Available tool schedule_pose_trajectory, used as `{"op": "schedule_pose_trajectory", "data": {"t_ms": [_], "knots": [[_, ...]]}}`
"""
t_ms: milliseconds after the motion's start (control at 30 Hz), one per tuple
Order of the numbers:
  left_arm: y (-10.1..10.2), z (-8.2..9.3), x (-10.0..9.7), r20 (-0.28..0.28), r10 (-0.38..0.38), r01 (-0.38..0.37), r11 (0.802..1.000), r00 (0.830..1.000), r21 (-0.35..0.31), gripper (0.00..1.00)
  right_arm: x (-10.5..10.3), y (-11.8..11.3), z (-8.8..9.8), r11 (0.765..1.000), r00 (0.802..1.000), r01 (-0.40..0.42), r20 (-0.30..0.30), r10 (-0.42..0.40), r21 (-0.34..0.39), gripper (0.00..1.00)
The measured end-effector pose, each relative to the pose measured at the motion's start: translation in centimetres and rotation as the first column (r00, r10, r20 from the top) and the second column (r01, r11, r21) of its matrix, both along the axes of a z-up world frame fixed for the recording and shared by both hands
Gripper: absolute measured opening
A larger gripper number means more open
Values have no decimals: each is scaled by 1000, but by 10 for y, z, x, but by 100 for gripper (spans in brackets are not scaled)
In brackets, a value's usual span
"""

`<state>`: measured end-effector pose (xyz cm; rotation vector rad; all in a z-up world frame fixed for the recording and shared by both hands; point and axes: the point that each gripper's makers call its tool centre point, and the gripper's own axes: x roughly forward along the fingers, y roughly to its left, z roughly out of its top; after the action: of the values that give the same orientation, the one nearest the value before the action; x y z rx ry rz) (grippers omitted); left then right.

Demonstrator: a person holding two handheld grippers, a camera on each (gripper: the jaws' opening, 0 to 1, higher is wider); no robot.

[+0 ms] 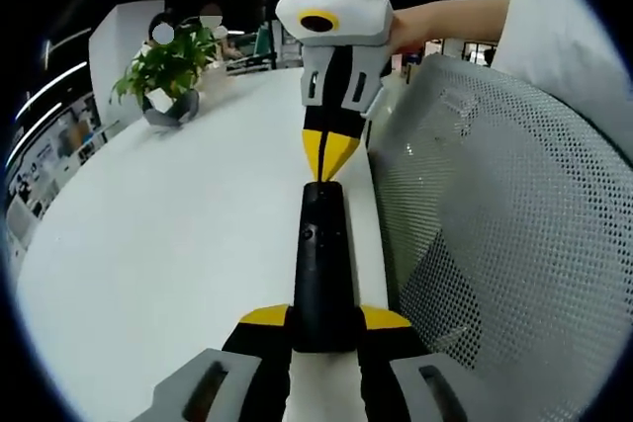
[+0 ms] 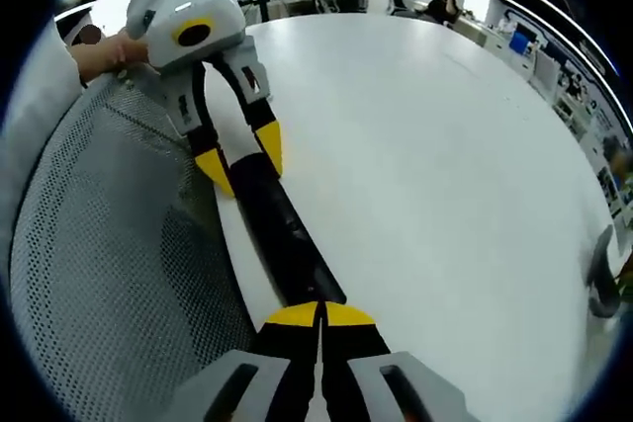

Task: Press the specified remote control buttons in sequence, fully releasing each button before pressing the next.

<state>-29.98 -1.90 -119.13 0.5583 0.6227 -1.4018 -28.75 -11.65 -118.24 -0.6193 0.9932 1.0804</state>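
Note:
A long black remote control (image 1: 321,254) lies along the white table's (image 1: 168,244) edge. My left gripper (image 1: 326,318) is shut on its near end, a yellow-tipped finger on each side. My right gripper (image 1: 328,153) comes in from the far side, its yellow tips pressed together and pointing down onto the remote's far end. In the right gripper view my right gripper (image 2: 318,315) is shut with its tips on one end of the remote (image 2: 282,229). The left gripper (image 2: 240,157) clamps the other end.
A grey mesh chair back (image 1: 495,244) stands right beside the table edge and the remote, also visible as the chair back (image 2: 99,244). A potted plant (image 1: 168,76) sits at the table's far side. A person's hand (image 1: 435,22) holds the right gripper.

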Motion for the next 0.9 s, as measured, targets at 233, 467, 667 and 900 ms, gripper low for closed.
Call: {"op": "schedule_pose_trajectory", "data": {"t_ms": [233,467,667,900], "knots": [[-1,-1,1,0,-2,2,1000,1000,-1,24,-1,0,-1,989,990,-122,58,127,-85,0],[-1,-2,2,-4,0,0,1000,1000,-4,24,0,2,-3,976,982,-135,109,155,-170,0],[-1,-2,3,-6,5,-6,1000,1000,-12,24,2,0,2,996,996,70,44,-73,62,0],[-1,-2,3,-4,8,-8,1000,1000,-19,24,-3,10,1,1000,998,-10,63,8,28,0]]}}
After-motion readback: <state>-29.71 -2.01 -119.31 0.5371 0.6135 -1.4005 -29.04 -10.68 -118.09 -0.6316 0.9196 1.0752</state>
